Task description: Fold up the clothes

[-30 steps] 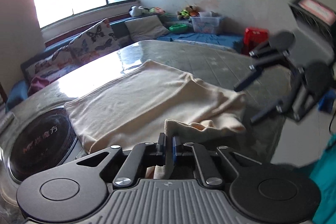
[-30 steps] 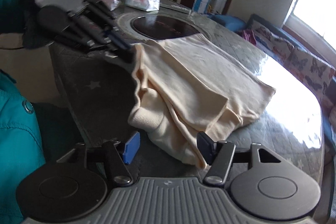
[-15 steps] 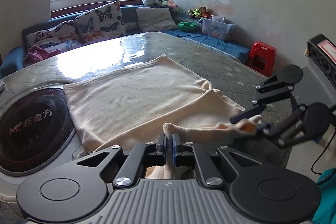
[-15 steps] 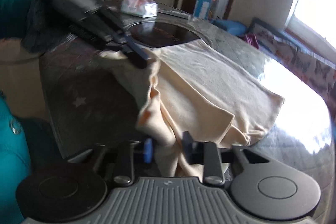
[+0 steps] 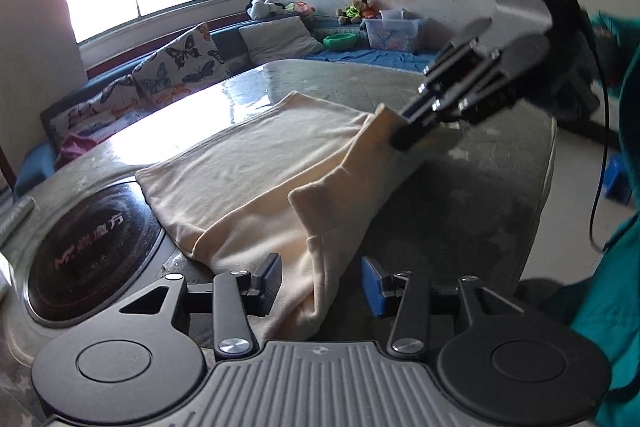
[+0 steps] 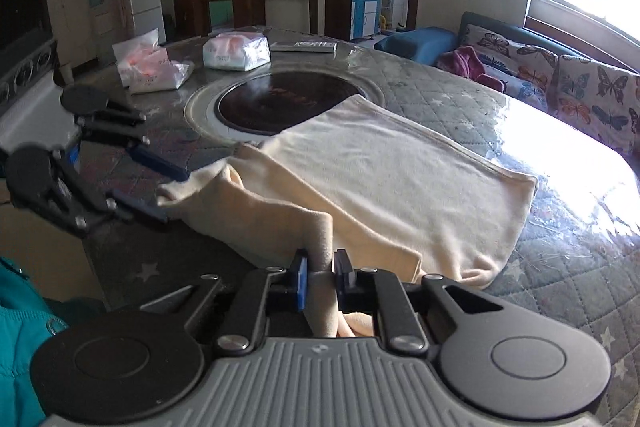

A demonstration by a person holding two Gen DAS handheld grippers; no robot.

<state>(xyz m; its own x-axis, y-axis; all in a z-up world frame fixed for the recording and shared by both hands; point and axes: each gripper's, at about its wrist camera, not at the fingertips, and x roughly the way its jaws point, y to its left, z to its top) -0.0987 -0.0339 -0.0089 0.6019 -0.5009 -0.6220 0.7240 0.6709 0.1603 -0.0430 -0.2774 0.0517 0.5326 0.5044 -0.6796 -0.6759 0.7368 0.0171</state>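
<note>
Each claw is matte black: two round discs at the lower corners, a ribbed grey plate between them, and silver screws on the linkage arms. The left claw [image 5: 320, 285] and right claw [image 6: 320, 281] have blue-faced pads. A teal sleeve [image 5: 608, 311] fills the right edge.

Support surface: a round table [image 6: 460, 95] covered by a grey quilted, star-patterned cloth under clear glossy film. A dark circular hotplate [image 6: 286, 103] is set into its middle. Lying directly on it: a cream garment [image 6: 384, 171], two plastic-wrapped packs [image 6: 236, 51], and a flat remote [image 6: 304, 46].
</note>
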